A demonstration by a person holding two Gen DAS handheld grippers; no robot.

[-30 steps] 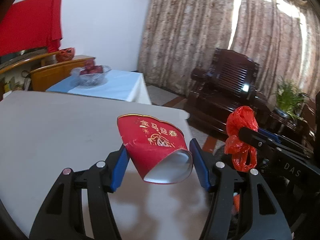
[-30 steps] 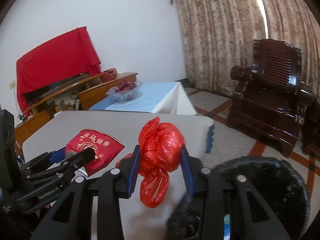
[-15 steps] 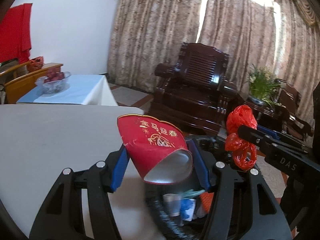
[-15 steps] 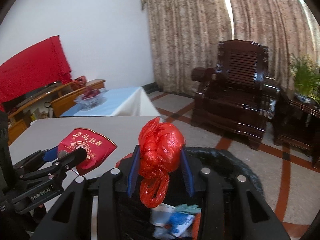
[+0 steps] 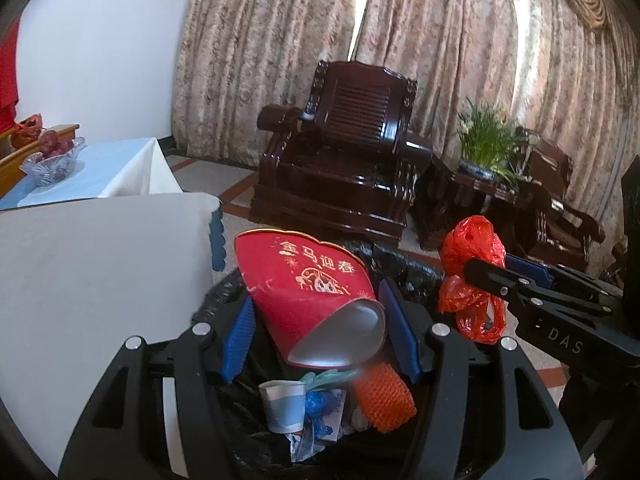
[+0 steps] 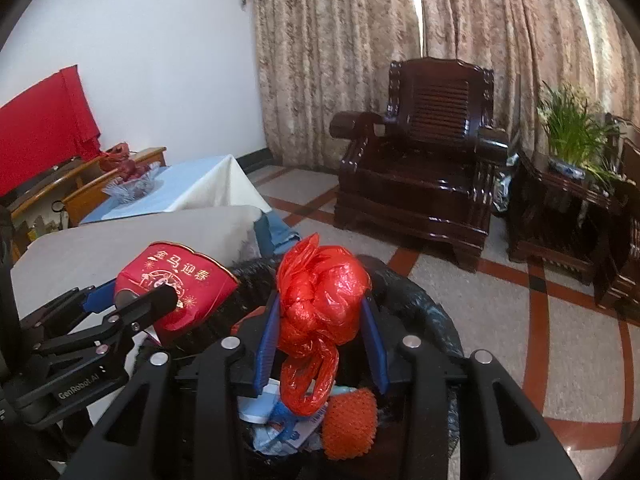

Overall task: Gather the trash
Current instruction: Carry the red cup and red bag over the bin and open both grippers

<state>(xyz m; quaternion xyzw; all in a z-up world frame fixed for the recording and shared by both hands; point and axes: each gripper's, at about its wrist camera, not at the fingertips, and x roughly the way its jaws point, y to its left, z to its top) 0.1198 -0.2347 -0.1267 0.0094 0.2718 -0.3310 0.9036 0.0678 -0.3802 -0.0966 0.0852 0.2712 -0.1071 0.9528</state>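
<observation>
Left tongs point(image 5: 316, 330) clamp red cup point(image 5: 308, 292); right tongs point(image 6: 322, 340) apparently bag point(image 6: 320, 300)

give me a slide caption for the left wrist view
Left claw holding a crushed red paper cup over the black-lined trash bin.

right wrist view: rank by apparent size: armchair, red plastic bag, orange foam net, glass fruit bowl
1. Armchair, largest, though it stands far back.
2. Red plastic bag, enlarged by nearness, clamped in the right gripper.
3. Orange foam net in the bin.
4. Glass fruit bowl, slightly smaller; a close call.
</observation>
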